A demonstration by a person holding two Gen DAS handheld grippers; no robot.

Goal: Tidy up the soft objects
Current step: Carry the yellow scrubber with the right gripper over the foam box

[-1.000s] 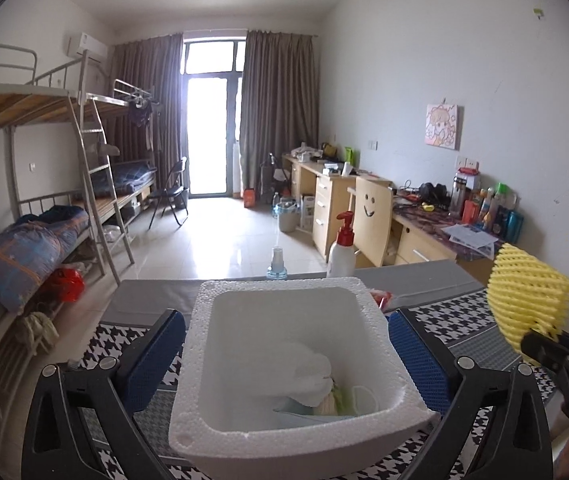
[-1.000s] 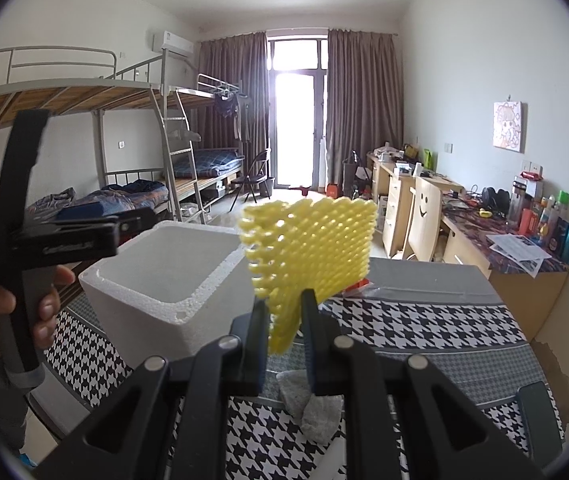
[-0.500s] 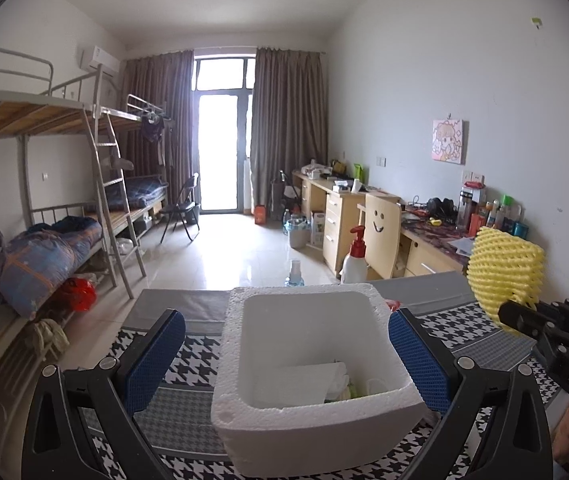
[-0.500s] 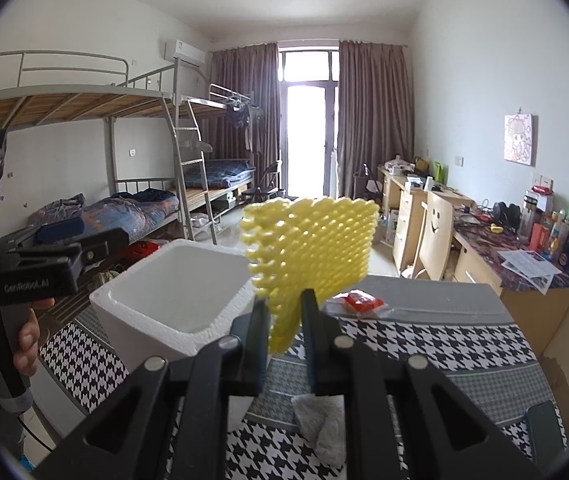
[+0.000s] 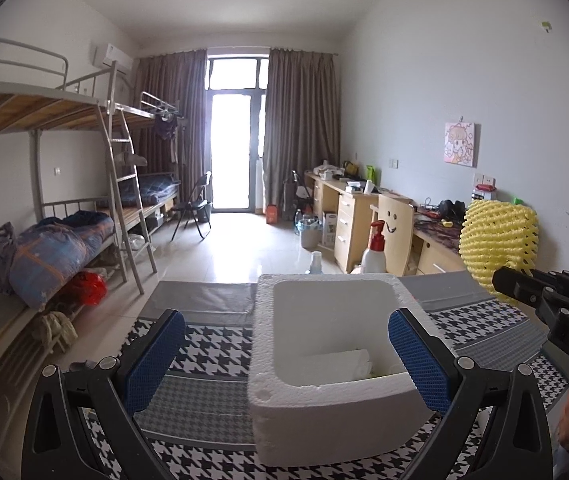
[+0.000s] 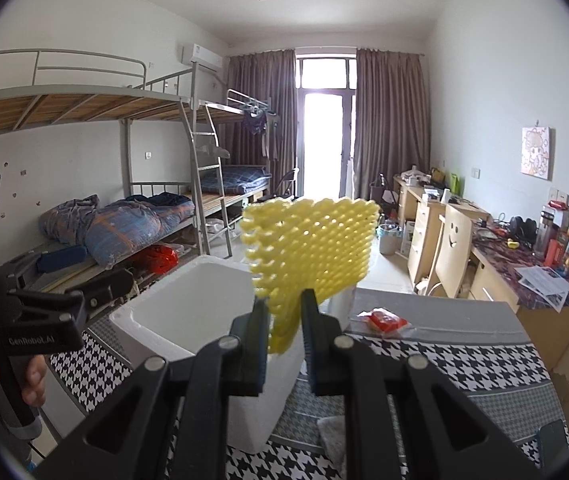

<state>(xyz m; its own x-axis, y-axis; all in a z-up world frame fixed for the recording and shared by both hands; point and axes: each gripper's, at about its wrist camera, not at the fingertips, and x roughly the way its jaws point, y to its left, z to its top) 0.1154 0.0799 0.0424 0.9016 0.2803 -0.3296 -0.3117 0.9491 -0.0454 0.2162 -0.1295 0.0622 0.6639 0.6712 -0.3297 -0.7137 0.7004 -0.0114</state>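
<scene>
- The right gripper [image 6: 282, 334] pinches the yellow foam net [image 6: 312, 244] by its lower edge, so the net stands up free above the fingers and can fall cleanly when they let go.
- The net hangs in the air, beside the right side of the white foam box [image 5: 332, 348] and above the level of its rim (in the left wrist view it shows at the far right [image 5: 498, 244]); I judge it is on the way to the box and not yet over the opening.
- The left gripper [image 5: 284, 356] has its fingers spread wide and holds nothing; the blue pads [image 5: 155, 354] sit on both sides of the box, near its walls. Whether they touch the box I cannot tell. Probably this position is to keep the box steady or to stay out of the way.
- The box stands on the checked tablecloth [image 5: 212, 354], open side up, and some pale soft things [image 5: 348, 364] lie on its bottom.
- A red packet [image 6: 384, 318] and a white cloth [image 6: 332, 436] lie on the table outside the box (maybe the next things to collect).
</scene>
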